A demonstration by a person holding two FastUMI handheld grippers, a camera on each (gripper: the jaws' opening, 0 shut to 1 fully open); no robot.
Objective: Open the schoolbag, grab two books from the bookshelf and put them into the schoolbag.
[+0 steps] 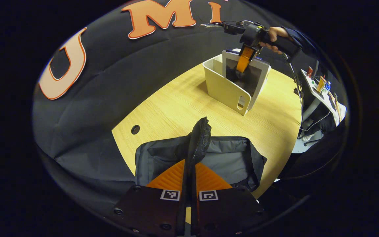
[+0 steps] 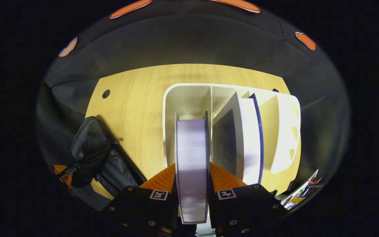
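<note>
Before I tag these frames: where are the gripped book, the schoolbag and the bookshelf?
gripped book [image 2: 192, 164]: right gripper view, page edge.
schoolbag [image 1: 229, 158]: left gripper view, open lining.
bookshelf [image 1: 224, 90]: left gripper view, near side wall.

Left claw [image 1: 190, 172] low at near edge, fingers closed flat against a raised fold of schoolbag [image 1: 198, 138] fabric. Right claw [image 2: 192, 184] pointed downward at far right, both fingers pressed on either cover of a book [image 2: 192, 158]. Hand [image 1: 275, 38] wrapped around its grip, sleeve trailing right.
</note>
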